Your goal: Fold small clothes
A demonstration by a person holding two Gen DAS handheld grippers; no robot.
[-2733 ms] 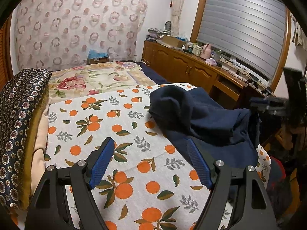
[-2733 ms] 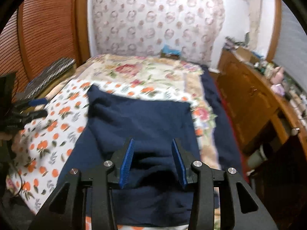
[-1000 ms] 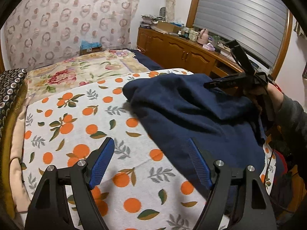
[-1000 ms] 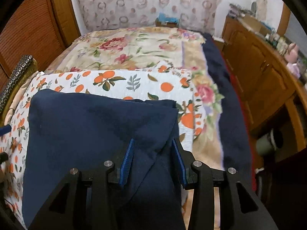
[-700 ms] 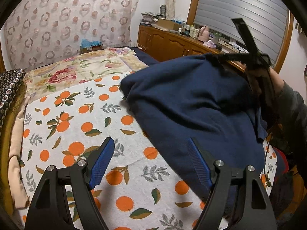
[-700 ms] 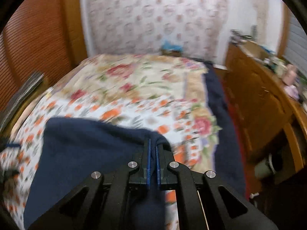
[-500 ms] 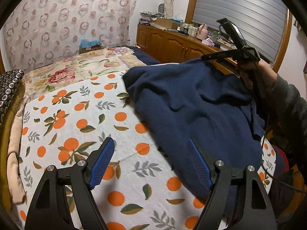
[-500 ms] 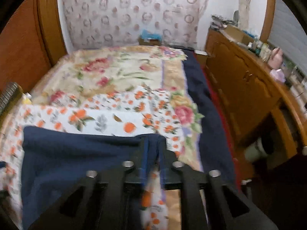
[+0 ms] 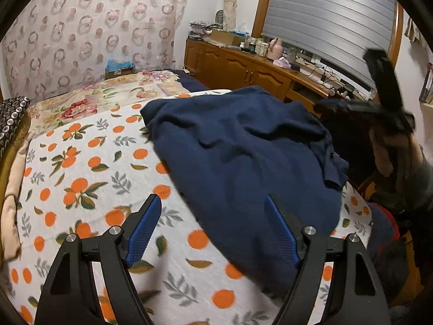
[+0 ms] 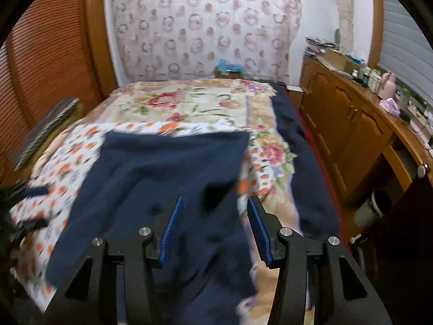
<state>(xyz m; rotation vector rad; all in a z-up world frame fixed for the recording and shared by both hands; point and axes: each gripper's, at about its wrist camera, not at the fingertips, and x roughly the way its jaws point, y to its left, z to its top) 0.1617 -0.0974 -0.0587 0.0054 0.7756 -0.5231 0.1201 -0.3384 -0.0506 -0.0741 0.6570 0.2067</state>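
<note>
**A:** What is the biggest thing in view?

**B:** The bed [image 10: 189,100], which is covered at the far end by a floral quilt [image 9: 89,100] and at the near end by a white sheet printed with oranges [image 9: 81,178]. A wooden cabinet run [image 10: 349,124] stands along one side under a shuttered window [image 9: 327,8].

**A:** And the garment?

**B:** A navy blue garment [image 9: 243,157] lies spread and rumpled on the orange-print sheet, toward the cabinet side of the bed. Its near edge hangs over the edge of the bed. In the right wrist view its far edge [image 10: 176,135] runs fairly straight across the sheet.

**A:** What is the left gripper doing?

**B:** The left gripper [image 9: 213,233] has its jaws set wide apart with nothing between them. It hangs over the sheet. Its left blue pad [image 9: 143,230] shows against the print, and its right pad [image 9: 281,233] shows against the navy cloth. Whether either pad brushes the fabric I cannot tell.

**A:** And the right one?

**B:** The right gripper [image 10: 213,230] is opening its jaws. They stand about half apart above the navy cloth, and the pads [image 10: 171,230] are not pressing on anything. The cloth shows in the gap but lies beneath it, not pinched. From the left wrist view the same tool [image 9: 379,108] is blurred, raised beside the garment near the cabinets, and held in the person's hand [image 9: 389,146] with a grey sleeve [image 9: 422,178] behind it.
</note>
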